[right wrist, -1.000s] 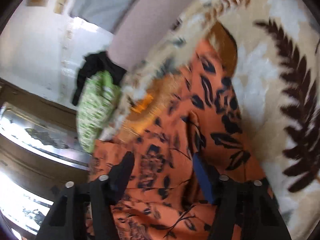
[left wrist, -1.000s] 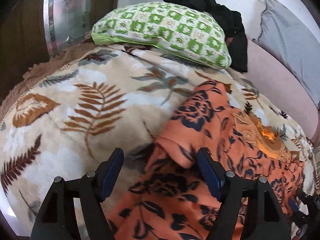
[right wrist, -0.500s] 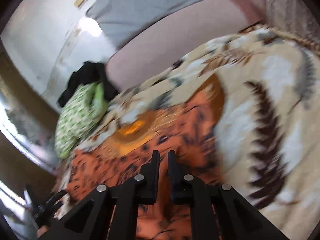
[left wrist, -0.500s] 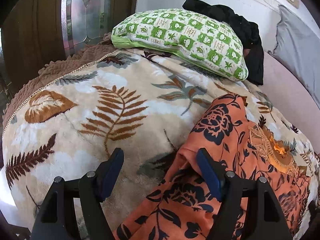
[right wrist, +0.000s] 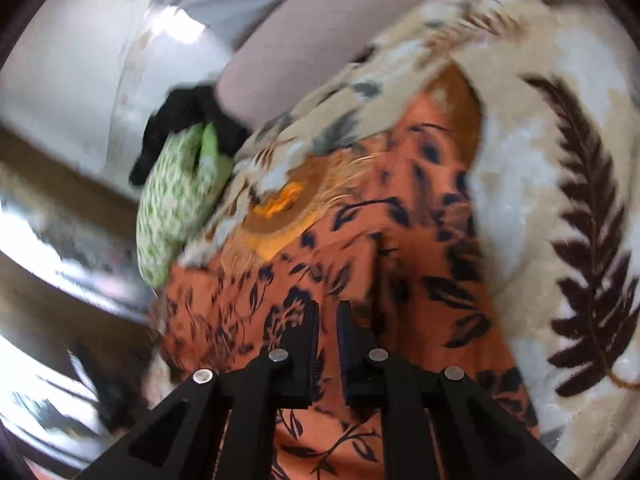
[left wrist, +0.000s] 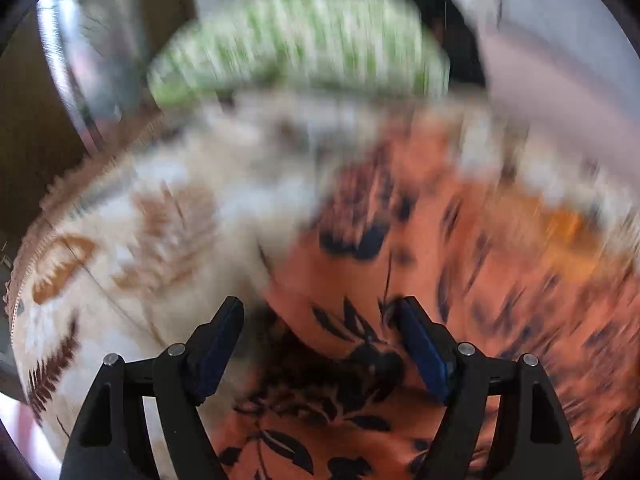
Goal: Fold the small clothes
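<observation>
An orange garment with a dark floral print (left wrist: 460, 264) lies spread on a cream leaf-patterned blanket (left wrist: 152, 240). My left gripper (left wrist: 320, 320) is open, its blue-padded jaws straddling the garment's left sleeve edge, low over the cloth. The left view is motion-blurred. In the right wrist view the garment (right wrist: 400, 248) fills the middle, with an embroidered yellow neckline (right wrist: 280, 200). My right gripper (right wrist: 328, 320) is nearly shut with a narrow gap; whether cloth is pinched between the jaws is not visible.
A green checked pillow (left wrist: 296, 36) lies at the head of the bed, with a black garment (left wrist: 448, 12) behind it. A pinkish sheet (right wrist: 304, 40) and white wall lie beyond. The blanket (right wrist: 560, 160) extends right of the garment.
The left gripper has swung fast toward the garment and stays open over the sleeve. The right gripper closed about half a second ago and has since tilted lower over the cloth.
</observation>
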`<state>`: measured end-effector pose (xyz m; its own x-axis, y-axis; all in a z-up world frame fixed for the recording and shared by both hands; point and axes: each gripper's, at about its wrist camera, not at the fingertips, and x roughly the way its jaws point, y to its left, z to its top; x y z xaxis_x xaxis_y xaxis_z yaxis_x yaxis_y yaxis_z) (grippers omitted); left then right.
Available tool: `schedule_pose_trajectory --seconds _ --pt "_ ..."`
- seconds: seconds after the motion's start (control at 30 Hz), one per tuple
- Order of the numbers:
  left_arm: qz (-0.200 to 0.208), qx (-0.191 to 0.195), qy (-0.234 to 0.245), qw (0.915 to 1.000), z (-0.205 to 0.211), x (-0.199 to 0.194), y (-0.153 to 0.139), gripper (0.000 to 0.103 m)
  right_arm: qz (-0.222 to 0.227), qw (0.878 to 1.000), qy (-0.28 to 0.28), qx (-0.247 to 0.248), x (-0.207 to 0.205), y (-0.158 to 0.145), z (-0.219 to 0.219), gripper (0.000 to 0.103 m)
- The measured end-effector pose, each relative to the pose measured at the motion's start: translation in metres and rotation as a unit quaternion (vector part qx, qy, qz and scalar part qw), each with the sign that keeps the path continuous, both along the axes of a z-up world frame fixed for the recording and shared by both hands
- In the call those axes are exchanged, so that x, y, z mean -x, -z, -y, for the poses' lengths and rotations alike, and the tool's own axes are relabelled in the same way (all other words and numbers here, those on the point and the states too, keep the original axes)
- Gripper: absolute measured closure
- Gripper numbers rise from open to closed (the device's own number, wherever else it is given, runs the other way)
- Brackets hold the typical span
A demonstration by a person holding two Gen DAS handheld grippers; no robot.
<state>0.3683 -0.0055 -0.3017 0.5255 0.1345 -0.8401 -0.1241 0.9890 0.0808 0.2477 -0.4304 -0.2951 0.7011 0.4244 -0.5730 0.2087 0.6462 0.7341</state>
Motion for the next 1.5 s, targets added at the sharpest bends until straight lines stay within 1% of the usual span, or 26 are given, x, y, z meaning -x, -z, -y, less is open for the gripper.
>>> schedule_pose_trajectory --seconds 0.03,0.07,0.1,0.13,0.17,0.27,0.33,0.37,0.43,0.53,0.63,0.67,0.73,0.77,0.87,1.0,1.07,1.13,1.2,1.23,1.27,1.3,1.4,1.43,1.47,1.5 --pt "0.006 0.016 -0.007 0.9998 -0.004 0.000 0.004 0.021 0.007 1.000 0.005 -0.013 0.003 0.002 0.006 0.091" --pt "0.017 0.029 -0.015 0.9993 -0.007 0.001 0.002 0.021 0.021 0.999 0.008 -0.025 0.004 0.002 0.010 0.081" --pt "0.013 0.036 -0.020 0.9991 -0.009 -0.001 -0.001 0.021 0.029 0.999 0.012 -0.026 0.006 -0.001 0.012 0.053" --pt "0.010 0.039 -0.019 0.9990 -0.009 -0.001 -0.005 0.021 0.029 0.999 0.014 -0.024 0.006 -0.003 0.012 0.032" --pt "0.019 0.041 -0.016 0.9989 -0.009 0.000 -0.009 0.021 0.024 0.999 0.016 -0.025 0.005 -0.003 0.012 0.016" --pt "0.048 0.021 -0.018 0.9985 -0.007 0.006 -0.019 0.021 0.011 0.999 0.016 -0.028 0.003 0.003 0.010 0.017" --pt "0.070 0.022 -0.017 0.9971 -0.008 0.009 -0.027 0.021 0.006 0.999 0.007 -0.038 0.003 0.008 0.011 0.019" --pt "0.076 0.024 -0.021 0.9966 -0.009 0.010 -0.029 0.021 0.002 0.999 0.001 -0.045 0.000 0.011 0.010 0.025" --pt "0.084 0.034 -0.028 0.9955 -0.013 0.012 -0.032 0.021 -0.010 1.000 -0.010 -0.028 -0.002 0.014 0.004 0.028" --pt "0.080 0.041 -0.037 0.9952 -0.015 0.012 -0.028 0.021 -0.013 1.000 -0.021 -0.004 -0.005 0.013 -0.009 0.037" --pt "0.079 0.038 -0.040 0.9954 -0.013 0.013 -0.027 0.021 -0.025 0.997 -0.037 0.063 -0.009 0.008 -0.028 0.058" --pt "0.080 0.036 -0.039 0.9954 -0.013 0.013 -0.028 0.021 -0.024 0.996 -0.038 0.083 -0.008 0.007 -0.033 0.074" --pt "0.082 0.035 -0.037 0.9953 -0.010 0.015 -0.028 0.021 -0.021 0.993 -0.040 0.112 -0.009 0.004 -0.039 0.085" --pt "0.083 0.033 -0.035 0.9954 -0.009 0.015 -0.028 0.021 -0.015 0.993 -0.042 0.114 -0.009 0.002 -0.041 0.089" --pt "0.083 0.030 -0.033 0.9955 -0.008 0.014 -0.028 0.021 0.005 0.991 -0.040 0.131 -0.006 -0.007 -0.045 0.091" --pt "0.087 0.037 -0.027 0.9952 -0.005 0.015 -0.029 0.021 0.039 0.985 -0.022 0.164 0.004 -0.032 -0.048 0.091" --pt "0.082 0.036 -0.017 0.9958 -0.002 0.015 -0.028 0.021 0.041 0.983 -0.006 0.176 0.007 -0.039 -0.043 0.091" --pt "0.074 0.032 -0.009 0.9967 0.001 0.014 -0.024 0.021 0.025 0.982 0.022 0.188 0.009 -0.039 -0.030 0.091" --pt "0.057 0.026 0.008 0.9980 0.007 0.011 -0.015 0.021 -0.012 0.981 0.048 0.186 0.007 -0.028 -0.010 0.091" --pt "0.035 0.012 0.020 0.9991 0.012 0.008 -0.007 0.021 -0.036 0.981 0.042 0.184 0.002 -0.019 -0.005 0.091" --pt "0.023 0.000 0.023 0.9995 0.015 0.006 -0.002 0.021 -0.061 0.983 0.025 0.172 -0.004 -0.009 -0.003 0.090" --pt "0.021 -0.006 0.025 0.9994 0.016 0.006 0.000 0.021 -0.071 0.987 0.029 0.143 -0.005 -0.002 0.002 0.090" --pt "0.044 0.005 0.022 0.9988 0.013 0.010 -0.013 0.021 -0.078 0.991 0.043 0.097 -0.005 -0.014 0.016 0.090" --pt "0.053 0.007 0.018 0.9984 0.011 0.011 -0.017 0.021 -0.074 0.992 0.050 0.093 -0.004 -0.020 0.022 0.090" --pt "0.068 0.005 0.007 0.9976 0.008 0.013 -0.022 0.021 -0.063 0.991 0.070 0.092 0.001 -0.028 0.029 0.090" --pt "0.073 0.003 0.001 0.9973 0.007 0.014 -0.024 0.021 -0.046 0.990 0.093 0.093 0.008 -0.036 0.035 0.090"
